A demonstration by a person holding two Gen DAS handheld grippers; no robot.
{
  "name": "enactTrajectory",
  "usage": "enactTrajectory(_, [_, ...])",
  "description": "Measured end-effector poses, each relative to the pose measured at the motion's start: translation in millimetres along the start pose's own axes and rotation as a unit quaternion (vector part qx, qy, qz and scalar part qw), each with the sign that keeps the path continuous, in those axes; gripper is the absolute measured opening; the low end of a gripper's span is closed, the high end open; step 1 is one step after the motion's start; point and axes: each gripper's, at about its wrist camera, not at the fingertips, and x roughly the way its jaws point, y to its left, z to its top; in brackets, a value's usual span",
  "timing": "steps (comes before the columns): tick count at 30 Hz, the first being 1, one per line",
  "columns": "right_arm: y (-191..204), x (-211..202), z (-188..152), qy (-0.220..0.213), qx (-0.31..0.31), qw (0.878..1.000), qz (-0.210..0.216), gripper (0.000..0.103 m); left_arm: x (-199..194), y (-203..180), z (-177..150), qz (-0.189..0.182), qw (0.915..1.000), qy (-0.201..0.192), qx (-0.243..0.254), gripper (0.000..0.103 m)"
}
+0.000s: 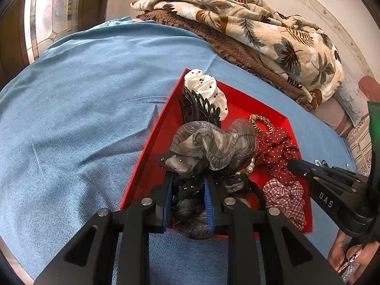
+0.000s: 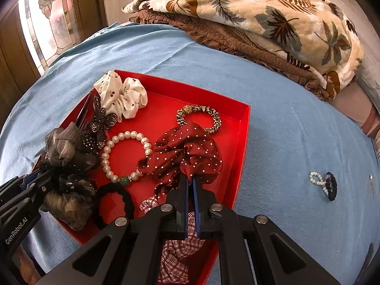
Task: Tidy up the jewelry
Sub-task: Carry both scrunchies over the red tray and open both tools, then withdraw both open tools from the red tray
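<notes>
Right wrist view gives me the clearest count: one red tray [image 2: 239, 140] on the blue sheet [image 2: 285, 128], holding four scrunchies that I can tell apart (one white cherry-print scrunchie [image 2: 123, 97], one dark red dotted scrunchie [image 2: 187, 152], one checked scrunchie [image 2: 178, 251], one grey-brown gauzy scrunchie [image 2: 64, 166]), one pearl bracelet [image 2: 125, 156], one leopard-print hair tie [image 2: 201, 117], one black hair tie [image 2: 116, 201] and one dark butterfly clip [image 2: 99, 123]. Two small pieces lie well apart on the sheet: a little pearl loop [image 2: 317, 179] touching a dark beaded band [image 2: 331, 186]. My right gripper [image 2: 190, 180] tilts steeply down, jaws pressed together on a fold of the dotted scrunchie. My left gripper [image 1: 187, 180] angles down likewise, its jaws a little apart with the gauzy scrunchie bunched between; I cannot tell whether the pads press it. The checked scrunchie is partly hidden under my right gripper, and the clip's teeth are half buried.
</notes>
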Motion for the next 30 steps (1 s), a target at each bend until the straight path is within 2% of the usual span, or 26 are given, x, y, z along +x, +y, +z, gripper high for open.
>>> enactTrajectory(2, [1, -1, 0, -0.001, 0.001, 1.0, 0.0, 0.005, 0, 0, 0, 0.0, 1.0, 0.0, 0.0, 0.024])
enactTrajectory(4, [0, -3, 0, -0.002, 0.004, 1.0, 0.0, 0.007, 0, 1, 0, -0.001, 1.0, -0.002, -0.001, 0.03])
enactTrajectory(5, [-1, -4, 0, -0.002, 0.007, 1.0, 0.0, 0.01, 0, 1, 0, -0.003, 1.0, -0.005, -0.002, 0.033])
enactTrajectory(7, [-3, -8, -1, -0.003, 0.017, 1.0, 0.004, 0.022, -3, 1, 0, -0.009, 0.9999, -0.013, -0.003, 0.046])
enactTrajectory(8, [-5, -10, -1, -0.006, 0.022, 1.0, 0.007, 0.03, -5, 2, 0, -0.01, 0.9998, -0.017, -0.002, 0.048])
enactTrajectory(9, [-8, -15, -2, -0.011, 0.029, 0.999, 0.011, 0.034, -7, 1, 0, -0.01, 0.9996, -0.026, 0.001, 0.053])
enactTrajectory(12, [-12, -29, -3, -0.022, 0.037, 0.999, 0.017, 0.038, -12, -3, -2, -0.014, 0.9991, -0.037, 0.012, 0.063])
enactTrajectory(15, [-20, -45, -9, -0.035, 0.047, 0.998, 0.02, 0.05, -14, -6, -4, -0.009, 0.9989, -0.04, 0.025, 0.064])
enactTrajectory(17, [-29, -55, -15, -0.041, 0.058, 0.997, 0.02, 0.053, -14, -8, -6, 0.0, 0.9986, -0.04, 0.035, 0.067])
enactTrajectory(22, [-59, -68, -33, -0.04, 0.094, 0.995, 0.013, 0.054, -14, -10, -12, 0.018, 0.9979, -0.036, 0.05, 0.068])
enactTrajectory(26, [-89, -78, -53, -0.037, 0.133, 0.99, 0.001, 0.055, -18, -13, -18, 0.044, 0.9954, -0.049, 0.07, 0.068])
enactTrajectory(30, [-119, -90, -74, -0.04, 0.169, 0.985, -0.014, 0.062, -22, -18, -24, 0.056, 0.9929, -0.057, 0.088, 0.068])
